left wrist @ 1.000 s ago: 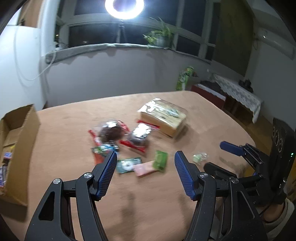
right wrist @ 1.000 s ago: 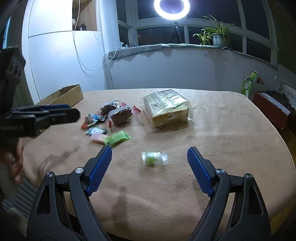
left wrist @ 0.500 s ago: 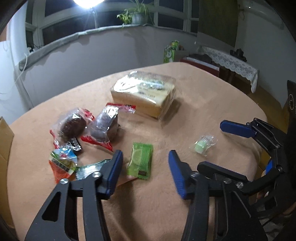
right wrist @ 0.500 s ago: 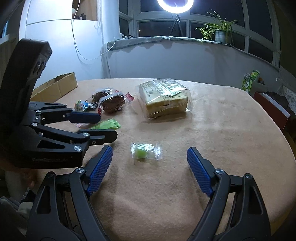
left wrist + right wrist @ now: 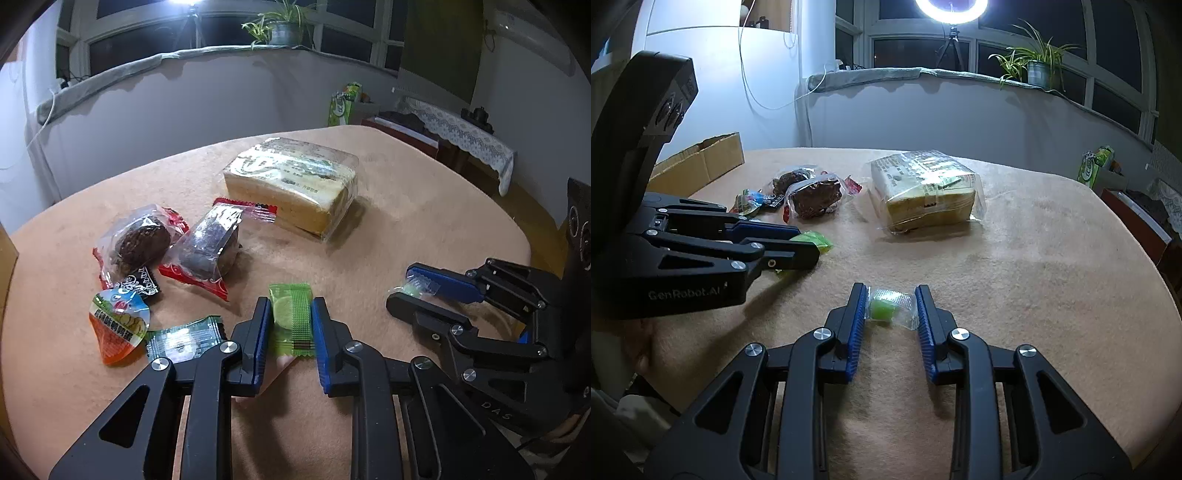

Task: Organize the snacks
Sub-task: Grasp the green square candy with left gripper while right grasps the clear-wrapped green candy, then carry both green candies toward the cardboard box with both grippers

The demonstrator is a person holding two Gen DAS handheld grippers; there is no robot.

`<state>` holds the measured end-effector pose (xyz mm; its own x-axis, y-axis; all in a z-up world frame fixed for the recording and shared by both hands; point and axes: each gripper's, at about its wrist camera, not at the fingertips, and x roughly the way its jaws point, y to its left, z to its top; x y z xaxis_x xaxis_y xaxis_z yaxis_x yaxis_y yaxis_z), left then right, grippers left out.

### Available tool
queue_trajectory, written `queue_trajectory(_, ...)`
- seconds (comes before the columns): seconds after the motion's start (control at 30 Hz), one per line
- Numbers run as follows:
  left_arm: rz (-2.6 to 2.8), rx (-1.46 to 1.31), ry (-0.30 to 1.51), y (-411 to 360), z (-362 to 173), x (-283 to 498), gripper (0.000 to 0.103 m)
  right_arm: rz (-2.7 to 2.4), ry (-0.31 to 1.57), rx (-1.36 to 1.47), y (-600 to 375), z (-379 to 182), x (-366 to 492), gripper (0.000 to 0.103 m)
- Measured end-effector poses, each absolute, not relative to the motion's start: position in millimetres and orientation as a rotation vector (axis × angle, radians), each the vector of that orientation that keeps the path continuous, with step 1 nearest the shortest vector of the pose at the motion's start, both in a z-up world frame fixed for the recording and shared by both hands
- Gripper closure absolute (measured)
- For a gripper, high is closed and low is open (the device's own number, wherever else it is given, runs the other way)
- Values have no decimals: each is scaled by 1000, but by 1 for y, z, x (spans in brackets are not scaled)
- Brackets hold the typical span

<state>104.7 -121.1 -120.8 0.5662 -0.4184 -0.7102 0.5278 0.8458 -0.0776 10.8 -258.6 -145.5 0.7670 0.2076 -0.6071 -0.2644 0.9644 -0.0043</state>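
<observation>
A green lime-print snack packet [image 5: 291,317] lies on the tan table cloth [image 5: 406,221] between the blue pads of my left gripper [image 5: 291,306]. Its jaws are closing and both pads touch the packet's long edges. A small green candy in a clear wrapper [image 5: 886,308] sits between the pads of my right gripper [image 5: 891,295]. Those jaws are closing too, and the pads meet the wrapper's ends. In the left wrist view the right gripper [image 5: 404,286] pinches the candy [image 5: 415,290] at the right. In the right wrist view the left gripper [image 5: 809,243] holds the green packet [image 5: 816,238] at the left.
A wrapped loaf of sliced cake [image 5: 295,184] lies further back. Two wrapped chocolate cakes [image 5: 140,240] [image 5: 210,247] and small packets [image 5: 118,325] [image 5: 181,339] lie to the left. A cardboard box [image 5: 701,162] stands at the far left edge. A pink packet [image 5: 280,363] lies under the green one.
The left gripper came forward and down over the green packet and its jaws narrowed onto it. The right gripper's jaws narrowed from wide open onto the candy.
</observation>
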Motion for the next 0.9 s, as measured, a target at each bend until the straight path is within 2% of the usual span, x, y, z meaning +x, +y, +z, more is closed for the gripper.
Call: queue_trajectory(0.9, -539, 26, 619, -73, -64, 73, 83, 224, 522, -121, -245, -84, -8, 76)
